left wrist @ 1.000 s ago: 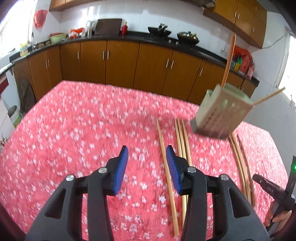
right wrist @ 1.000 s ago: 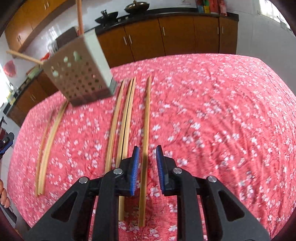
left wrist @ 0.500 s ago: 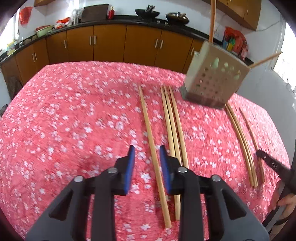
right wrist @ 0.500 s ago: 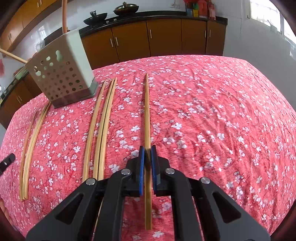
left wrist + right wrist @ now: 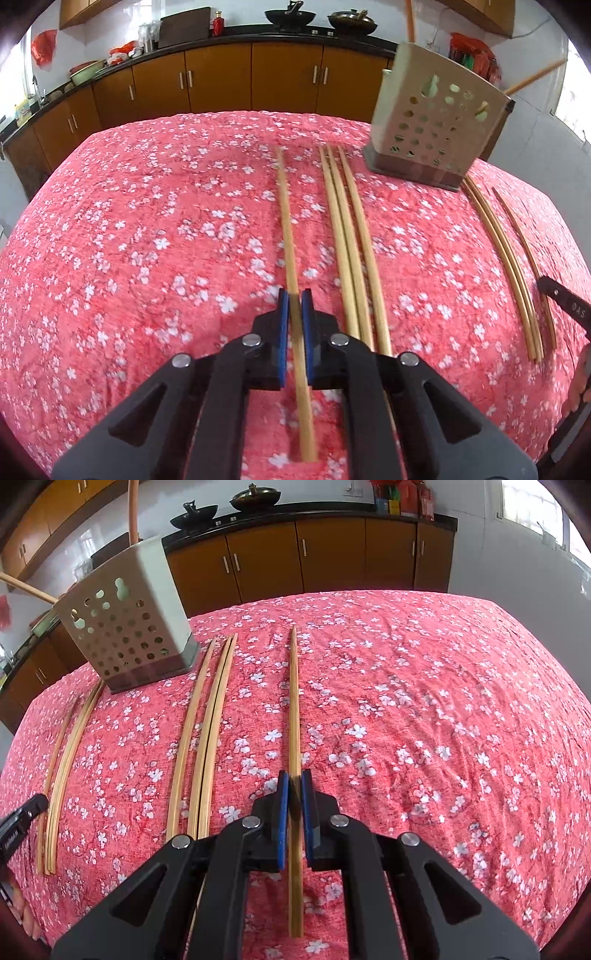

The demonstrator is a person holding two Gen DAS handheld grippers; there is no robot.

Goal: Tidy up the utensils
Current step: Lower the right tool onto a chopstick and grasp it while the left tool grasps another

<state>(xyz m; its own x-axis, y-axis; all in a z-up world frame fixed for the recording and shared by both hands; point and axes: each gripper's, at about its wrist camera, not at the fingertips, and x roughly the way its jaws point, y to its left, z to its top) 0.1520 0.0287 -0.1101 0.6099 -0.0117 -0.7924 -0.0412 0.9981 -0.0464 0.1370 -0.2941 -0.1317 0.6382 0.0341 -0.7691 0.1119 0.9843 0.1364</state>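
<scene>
Left wrist view: the left gripper (image 5: 294,297) was clamped on a single chopstick (image 5: 287,229), blue pads pressed to both sides. Three chopsticks (image 5: 351,240) were laid just beside it on the red floral cloth (image 5: 129,240), the perforated holder (image 5: 436,136) beyond them.

Right wrist view: the right gripper (image 5: 294,777) was likewise closed on a lone chopstick (image 5: 294,701). The chopstick trio (image 5: 207,731) and the holder (image 5: 125,627) were seen to its left.
</scene>
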